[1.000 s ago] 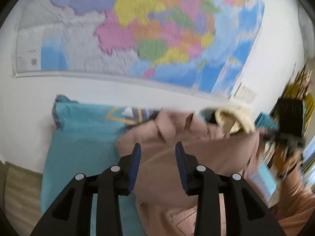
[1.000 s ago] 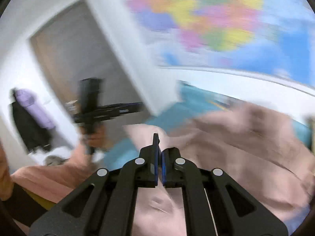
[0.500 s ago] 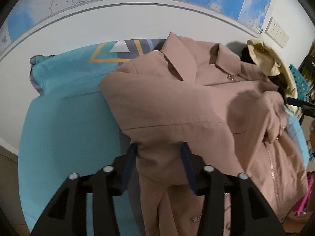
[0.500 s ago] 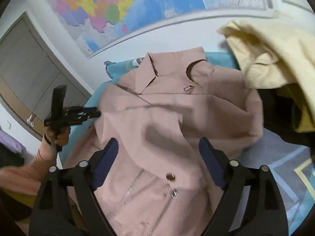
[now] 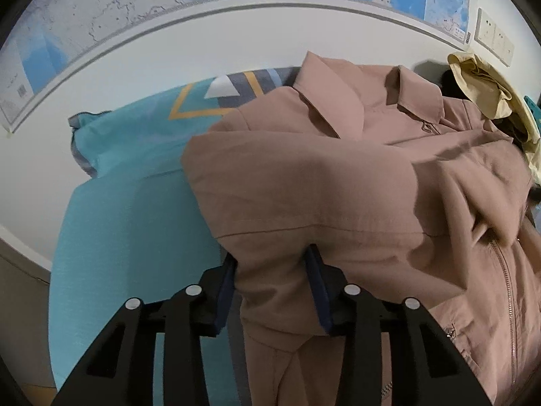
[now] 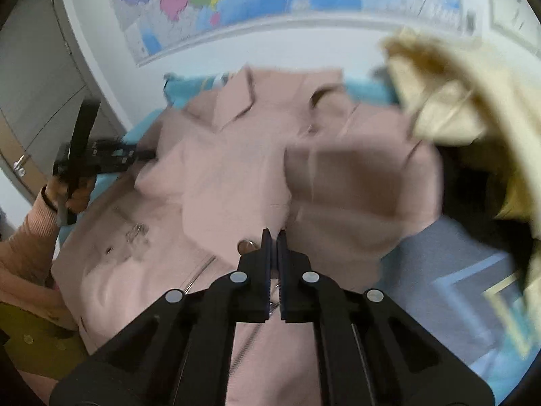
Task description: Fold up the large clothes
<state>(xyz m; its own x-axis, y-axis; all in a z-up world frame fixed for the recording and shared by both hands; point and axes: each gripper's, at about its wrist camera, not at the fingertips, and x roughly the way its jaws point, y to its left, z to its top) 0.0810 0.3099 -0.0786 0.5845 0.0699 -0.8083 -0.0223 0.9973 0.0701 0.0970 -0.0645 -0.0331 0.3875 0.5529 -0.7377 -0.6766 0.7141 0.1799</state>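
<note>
A dusty-pink jacket [image 5: 338,186] lies front-up on a teal bed cover [image 5: 128,220], collar toward the wall and its zipper [image 5: 507,287] open. One sleeve is folded across the chest. My left gripper [image 5: 270,257] straddles the lower part of that sleeve, and its jaws are closing with bunched fabric touching both pads. In the right wrist view the jacket [image 6: 236,169] is blurred. My right gripper [image 6: 274,233] is shut just above the front edge, beside a snap button [image 6: 245,247]. Whether it pinches cloth I cannot tell.
A cream garment [image 5: 487,88] is heaped on a dark one [image 6: 473,186] at the bed's right end by the wall. A person's hand [image 6: 71,196] holds the left gripper [image 6: 101,155] at the bed's left edge. A map hangs on the wall [image 5: 236,34].
Both grippers sank toward the bed, and the jacket now lies spread on it. The right jaws opened wide, then closed. The left jaws widened a little, then narrowed on the sleeve.
</note>
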